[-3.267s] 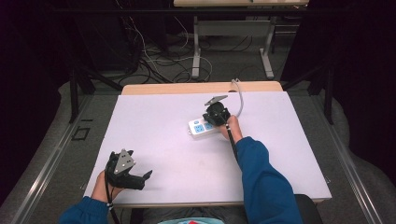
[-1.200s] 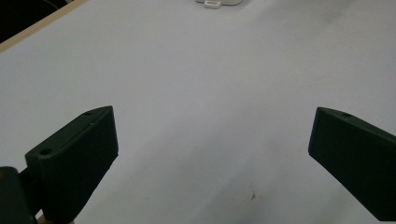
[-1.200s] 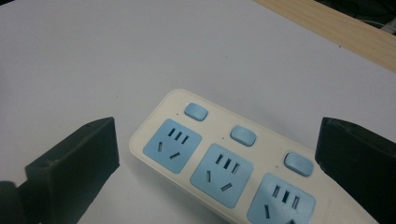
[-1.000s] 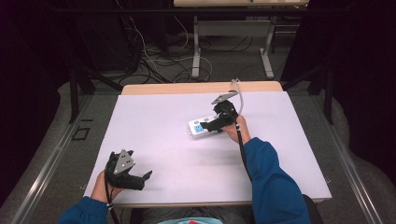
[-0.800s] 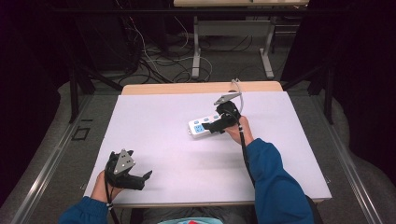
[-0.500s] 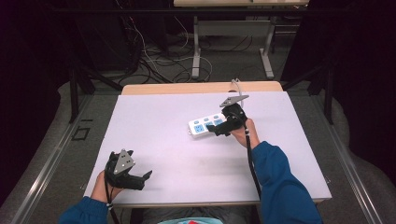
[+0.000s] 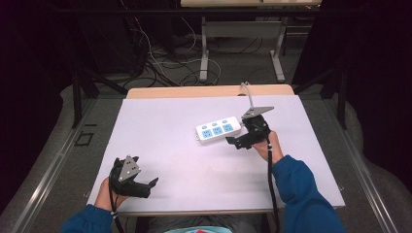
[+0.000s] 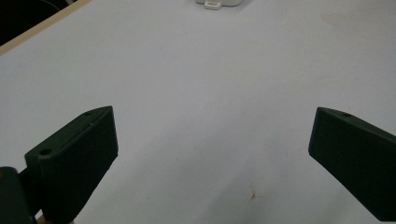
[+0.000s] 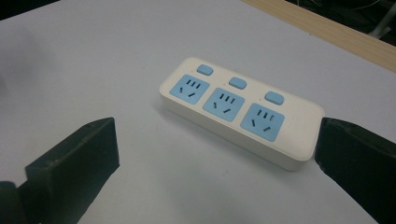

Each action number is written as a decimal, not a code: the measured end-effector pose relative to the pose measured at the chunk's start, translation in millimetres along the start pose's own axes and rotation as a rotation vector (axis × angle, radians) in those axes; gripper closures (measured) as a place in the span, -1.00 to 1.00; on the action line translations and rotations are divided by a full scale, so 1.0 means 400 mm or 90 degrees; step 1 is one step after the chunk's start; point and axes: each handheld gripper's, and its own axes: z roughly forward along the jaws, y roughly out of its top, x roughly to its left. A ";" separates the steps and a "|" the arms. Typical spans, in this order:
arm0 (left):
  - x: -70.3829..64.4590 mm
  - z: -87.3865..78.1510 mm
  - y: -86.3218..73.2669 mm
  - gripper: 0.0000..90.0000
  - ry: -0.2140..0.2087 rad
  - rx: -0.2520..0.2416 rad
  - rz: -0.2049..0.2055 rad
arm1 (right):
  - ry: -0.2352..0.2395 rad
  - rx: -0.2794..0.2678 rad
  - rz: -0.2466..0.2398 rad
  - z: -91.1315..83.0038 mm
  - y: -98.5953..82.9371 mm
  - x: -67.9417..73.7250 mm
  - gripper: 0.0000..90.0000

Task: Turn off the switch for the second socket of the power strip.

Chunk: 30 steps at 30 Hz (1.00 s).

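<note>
Two grippers are in play, but only your right gripper (image 7: 239, 141) is near the power strip (image 7: 219, 130); your left gripper (image 7: 145, 186) sits well apart at the near left of the table (image 7: 160, 121), jaws spread wide and empty. The strip lies flat around the middle of the table, toward the far right, with its long axis running left to right and tilted slightly, cord (image 7: 247, 93) leaving from its right end toward the far edge. Your right gripper is just beside that right end, on the near side, jaws wide apart and holding nothing. In the right gripper view the strip (image 9: 240, 109) lies across and ahead of the jaws, one jaw close by its end; whether they touch I cannot tell.
</note>
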 end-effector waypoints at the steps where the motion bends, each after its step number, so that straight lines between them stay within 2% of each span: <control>1: -0.001 0.000 0.000 -0.97 0.000 0.000 -0.001 | 0.001 0.002 0.001 -0.007 -0.005 0.000 -1.00; 13: -0.001 0.001 0.000 -0.97 -0.001 0.001 0.000 | -0.023 0.002 0.011 -0.068 -0.066 -0.002 -1.00; 23: 0.000 0.002 0.000 -0.97 0.000 0.000 0.002 | -0.039 0.017 0.001 -0.102 -0.108 0.014 -1.00; 30: 0.001 0.002 0.000 -0.97 0.000 0.000 0.004 | -0.050 0.029 0.005 -0.130 -0.134 0.020 -1.00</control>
